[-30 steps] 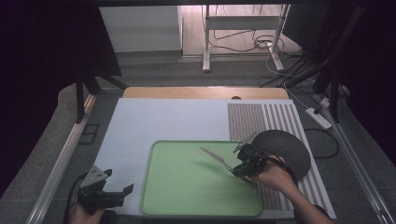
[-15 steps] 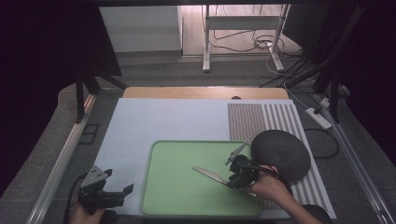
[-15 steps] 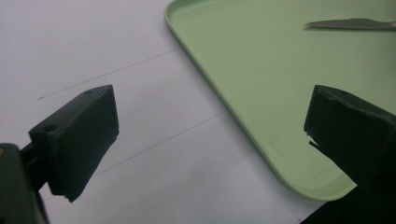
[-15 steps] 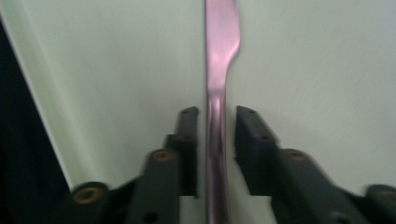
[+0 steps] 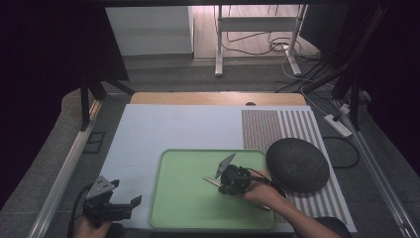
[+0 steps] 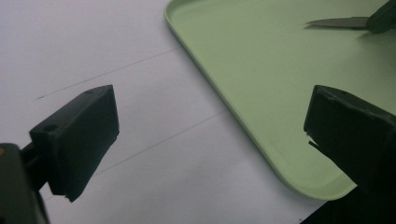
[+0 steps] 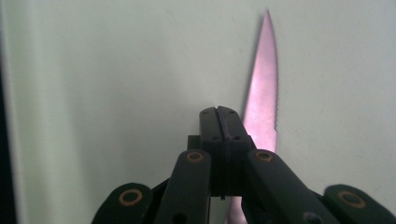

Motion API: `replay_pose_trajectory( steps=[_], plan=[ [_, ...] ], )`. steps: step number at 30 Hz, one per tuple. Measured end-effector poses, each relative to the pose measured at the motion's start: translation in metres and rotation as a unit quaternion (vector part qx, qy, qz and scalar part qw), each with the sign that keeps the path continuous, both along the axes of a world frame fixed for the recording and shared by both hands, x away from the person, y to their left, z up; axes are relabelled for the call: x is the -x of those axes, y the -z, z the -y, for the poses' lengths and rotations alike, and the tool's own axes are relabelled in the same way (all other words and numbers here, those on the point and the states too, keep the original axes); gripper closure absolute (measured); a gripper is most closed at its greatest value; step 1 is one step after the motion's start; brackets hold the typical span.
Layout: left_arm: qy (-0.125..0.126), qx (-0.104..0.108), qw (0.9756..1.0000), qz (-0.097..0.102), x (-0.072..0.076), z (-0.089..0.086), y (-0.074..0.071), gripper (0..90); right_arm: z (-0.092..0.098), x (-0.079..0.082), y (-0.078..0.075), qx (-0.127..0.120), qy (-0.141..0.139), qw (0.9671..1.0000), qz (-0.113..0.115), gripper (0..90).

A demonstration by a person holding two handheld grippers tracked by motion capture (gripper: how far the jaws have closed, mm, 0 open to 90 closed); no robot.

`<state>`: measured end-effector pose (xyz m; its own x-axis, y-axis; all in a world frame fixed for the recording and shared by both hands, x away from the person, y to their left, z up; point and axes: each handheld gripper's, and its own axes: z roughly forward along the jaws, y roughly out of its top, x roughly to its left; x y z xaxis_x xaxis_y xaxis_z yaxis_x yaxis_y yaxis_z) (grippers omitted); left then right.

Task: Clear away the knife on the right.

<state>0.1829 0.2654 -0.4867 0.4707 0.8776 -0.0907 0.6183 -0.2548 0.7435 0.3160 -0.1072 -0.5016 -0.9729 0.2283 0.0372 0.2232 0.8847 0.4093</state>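
The right gripper has carried the knife from beside the dark round mat to over the green tray, and its jaws have just closed, pressed together; the blade juts past them. Left gripper jaws spread, off the tray's corner

Right gripper carried knife leftward over tray; jaws closing.

Right gripper fingers pressed together; left gripper spread wide.
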Motion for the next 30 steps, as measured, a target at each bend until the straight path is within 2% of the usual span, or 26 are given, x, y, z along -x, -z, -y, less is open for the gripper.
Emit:
replay_pose_trajectory(
  steps=[2, 4, 5, 7, 10, 16, 19, 25, 30],
  plan=[
    [0.0, -0.001, 1.0, 0.0, 0.0, 0.0, 0.0, 4.2, 0.004, -0.005, 0.002, -0.008, 0.007, 0.9998, -0.014, 89.7],
    [0.0, -0.001, 1.0, 0.001, 0.0, 0.0, 0.0, 4.2, 0.013, -0.011, 0.0, 0.002, 0.027, 0.9996, 0.0, 89.8],
    [0.0, -0.001, 1.0, 0.001, 0.0, 0.0, 0.0, 4.2, 0.013, -0.011, 0.0, 0.002, 0.027, 0.9996, 0.0, 89.8],
    [0.0, -0.001, 1.0, 0.001, 0.0, 0.0, 0.0, 4.3, 0.024, -0.017, -0.001, 0.004, 0.048, 0.9988, -0.003, 89.8],
    [0.0, -0.001, 1.0, 0.0, 0.0, 0.0, 0.0, 4.3, 0.035, -0.021, -0.002, 0.01, 0.064, 0.9979, 0.004, 89.8],
    [0.0, -0.003, 1.0, 0.001, 0.0, 0.001, 0.0, 4.4, 0.054, -0.022, -0.003, 0.014, 0.084, 0.9964, -0.003, 89.9],
    [0.0, -0.002, 1.0, 0.0, 0.0, 0.001, 0.0, 4.5, 0.071, -0.023, -0.004, 0.014, 0.103, 0.9945, -0.007, 89.9],
    [0.0, -0.003, 1.0, -0.001, 0.0, 0.001, 0.0, 4.6, 0.092, -0.023, -0.006, 0.011, 0.125, 0.9919, -0.016, 89.9],
    [0.0, -0.003, 1.0, -0.001, 0.0, 0.001, 0.0, 4.6, 0.1, -0.021, -0.006, 0.011, 0.133, 0.991, -0.016, 89.8]
  ],
)
